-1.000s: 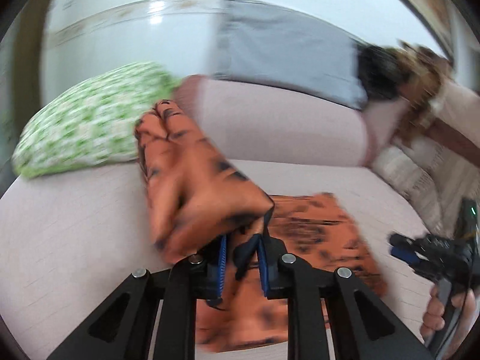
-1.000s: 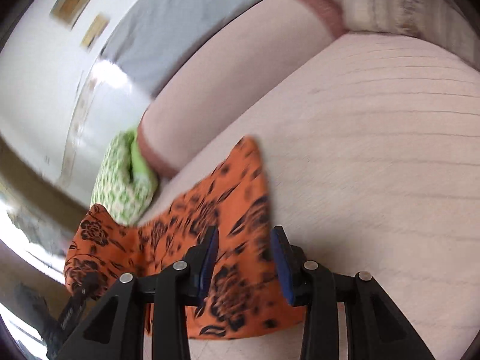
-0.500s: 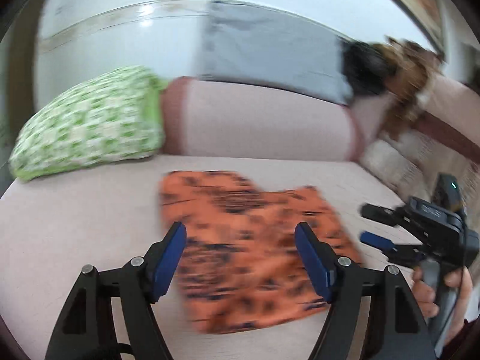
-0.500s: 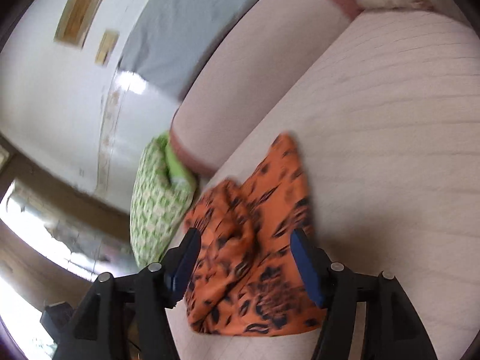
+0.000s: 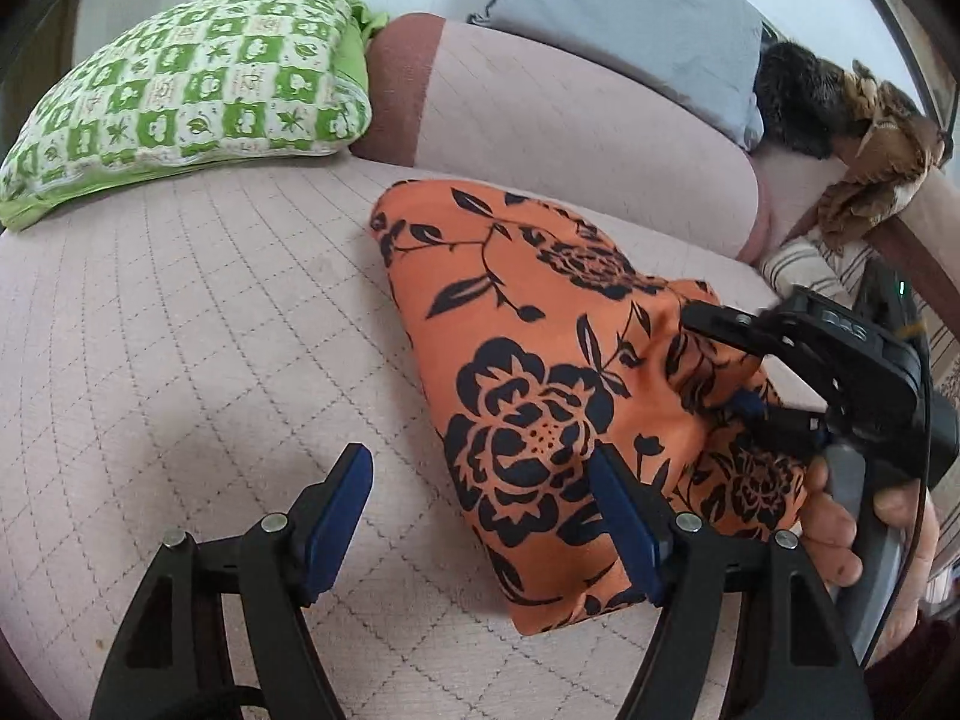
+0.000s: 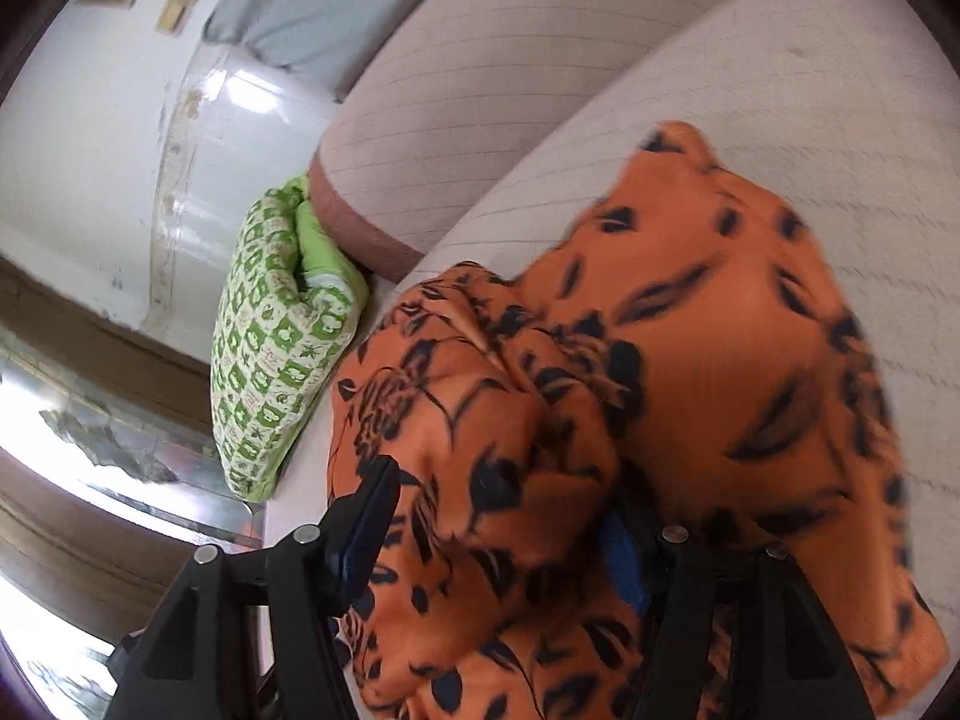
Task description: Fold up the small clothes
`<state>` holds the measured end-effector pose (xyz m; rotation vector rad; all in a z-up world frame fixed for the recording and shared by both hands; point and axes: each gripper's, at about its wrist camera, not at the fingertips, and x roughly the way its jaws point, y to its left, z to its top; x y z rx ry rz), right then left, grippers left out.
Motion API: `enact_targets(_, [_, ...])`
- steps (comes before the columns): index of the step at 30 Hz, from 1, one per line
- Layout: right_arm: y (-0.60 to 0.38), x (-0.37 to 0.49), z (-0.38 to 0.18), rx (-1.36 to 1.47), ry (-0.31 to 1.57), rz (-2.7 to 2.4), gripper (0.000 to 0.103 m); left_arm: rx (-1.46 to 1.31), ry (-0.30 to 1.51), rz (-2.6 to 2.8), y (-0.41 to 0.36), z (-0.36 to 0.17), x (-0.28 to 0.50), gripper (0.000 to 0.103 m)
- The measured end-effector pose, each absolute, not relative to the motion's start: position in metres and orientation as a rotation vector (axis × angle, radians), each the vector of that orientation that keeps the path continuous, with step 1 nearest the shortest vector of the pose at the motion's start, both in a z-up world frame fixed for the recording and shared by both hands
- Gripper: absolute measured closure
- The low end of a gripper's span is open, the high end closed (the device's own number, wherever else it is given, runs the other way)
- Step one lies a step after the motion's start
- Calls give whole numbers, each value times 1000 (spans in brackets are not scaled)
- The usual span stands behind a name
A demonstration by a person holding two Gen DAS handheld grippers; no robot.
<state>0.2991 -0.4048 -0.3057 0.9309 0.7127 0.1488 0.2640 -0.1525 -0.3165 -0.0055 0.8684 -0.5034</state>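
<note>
Left gripper (image 5: 480, 516): fingers spread wide, empty, hovering just above the quilted sofa seat (image 5: 180, 330), right pad brushing the near edge of the orange floral garment (image 5: 540, 372). Right gripper (image 6: 498, 534): fingers apart with a bunched fold of the same cloth draped between them, not visibly pinched yet. Garment lying mid-seat, closer to the right end, well clear of the green checked pillow (image 5: 192, 84) at the left end. Probably light, thin, limp and a little slippery; best pinched at a hem corner or doubled edge, lifted low to keep layers from sliding.
</note>
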Motion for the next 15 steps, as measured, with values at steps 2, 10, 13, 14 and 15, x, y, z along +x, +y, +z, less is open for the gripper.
enact_targets(2, [-395, 303, -299, 836, 700, 114, 80, 2, 876, -493, -152, -318, 269, 28])
enact_targets(10, [-383, 222, -219, 596, 444, 26, 84, -37, 858, -525, -153, -307, 263, 28])
enact_targets(13, [-401, 190, -229, 595, 468, -113, 84, 65, 863, -530, -170, -312, 255, 28])
enact_targets(14, [-408, 189, -238, 609, 515, -141, 81, 86, 880, -532, -176, -317, 255, 28])
enact_targets(15, [-415, 191, -252, 626, 596, -153, 80, 83, 887, -533, -177, -319, 254, 28])
